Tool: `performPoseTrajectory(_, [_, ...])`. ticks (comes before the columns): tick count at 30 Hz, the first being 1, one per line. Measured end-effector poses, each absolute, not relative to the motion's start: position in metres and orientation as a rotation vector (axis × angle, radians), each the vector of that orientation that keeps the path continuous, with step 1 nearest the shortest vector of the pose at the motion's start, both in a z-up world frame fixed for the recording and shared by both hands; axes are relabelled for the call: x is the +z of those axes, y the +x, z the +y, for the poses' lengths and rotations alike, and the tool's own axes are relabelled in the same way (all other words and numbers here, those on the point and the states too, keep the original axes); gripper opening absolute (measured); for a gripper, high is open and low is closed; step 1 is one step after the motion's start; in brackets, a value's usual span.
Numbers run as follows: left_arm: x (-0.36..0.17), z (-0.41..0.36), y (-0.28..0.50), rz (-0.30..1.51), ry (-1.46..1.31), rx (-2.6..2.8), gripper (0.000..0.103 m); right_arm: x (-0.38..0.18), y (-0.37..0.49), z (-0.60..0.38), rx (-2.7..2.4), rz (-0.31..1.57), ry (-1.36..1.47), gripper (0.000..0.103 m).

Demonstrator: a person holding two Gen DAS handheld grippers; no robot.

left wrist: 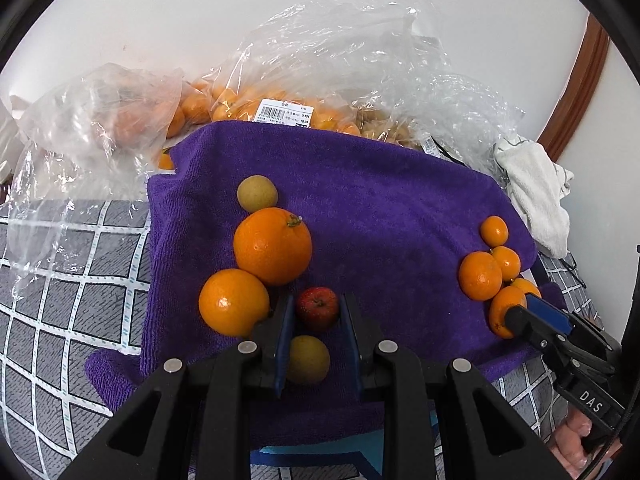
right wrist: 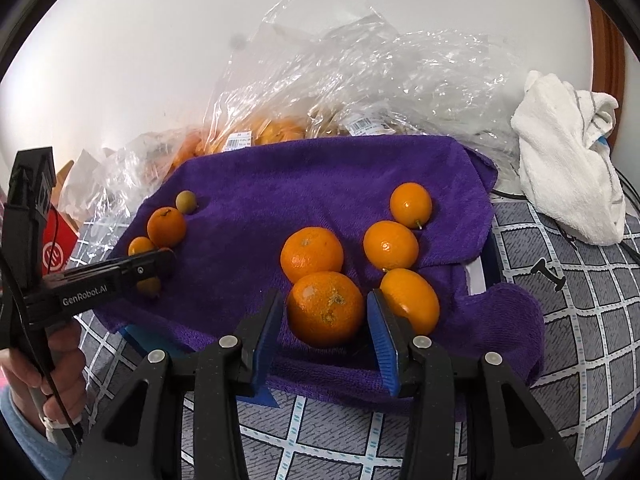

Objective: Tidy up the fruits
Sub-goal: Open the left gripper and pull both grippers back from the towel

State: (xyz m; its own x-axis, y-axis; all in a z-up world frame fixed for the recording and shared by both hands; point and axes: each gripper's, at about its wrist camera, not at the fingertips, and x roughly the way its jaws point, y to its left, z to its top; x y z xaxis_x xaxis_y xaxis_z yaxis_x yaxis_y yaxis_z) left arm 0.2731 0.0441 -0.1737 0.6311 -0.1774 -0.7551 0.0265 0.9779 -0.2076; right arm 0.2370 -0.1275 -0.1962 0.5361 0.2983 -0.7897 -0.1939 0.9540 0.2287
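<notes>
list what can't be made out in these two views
- Red apple: hidden in right wrist view by left gripper.
- Bagged fruit: blurred by crinkled plastic, uncountable.
- Label: print too small.
- Right gripper: contact with the orange unclear.

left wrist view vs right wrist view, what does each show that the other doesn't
Only the left wrist view shows the small red apple between the left gripper's open fingers, with a yellow-green fruit just below it.

Only the right wrist view shows the red box at the left edge and the mandarin framed between the right gripper's open fingers.

Both show the purple towel, the clear plastic bags of fruit, the white cloth, and the checked grey tablecloth.
</notes>
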Motion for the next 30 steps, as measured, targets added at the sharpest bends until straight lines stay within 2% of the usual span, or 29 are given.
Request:
performPoseTrajectory(6, [-0.174, 0.043, 0.273, 0.881, -0.166, -0.122, 0.025, -0.193, 0.236, -0.127, 0.292, 0.953, 0.115, 0.05])
performPoseTrajectory(10, [-0.173, 0.04, 0.271, 0.882, -0.17, -0.149, 0.04, -0.189, 0.239, -0.127, 0.299, 0.956, 0.134, 0.053])
performPoseTrajectory(19, [-0.143, 0.034, 0.258, 0.85, -0.131, -0.136, 0.046, -0.147, 0.23, -0.132, 0.279, 0.928, 0.164, 0.053])
performPoseTrajectory(22, [-0.126, 0.038, 0.241, 0.829, -0.139, -0.128, 0.048, -0.12, 0.212, -0.139, 0.252, 0.889, 0.156, 0.056])
performPoseTrajectory(30, [-0.088, 0.041, 0.175, 0.769, -0.126, -0.122, 0.053, -0.079, 0.155, -0.151, 0.186, 0.868, 0.138, 0.057])
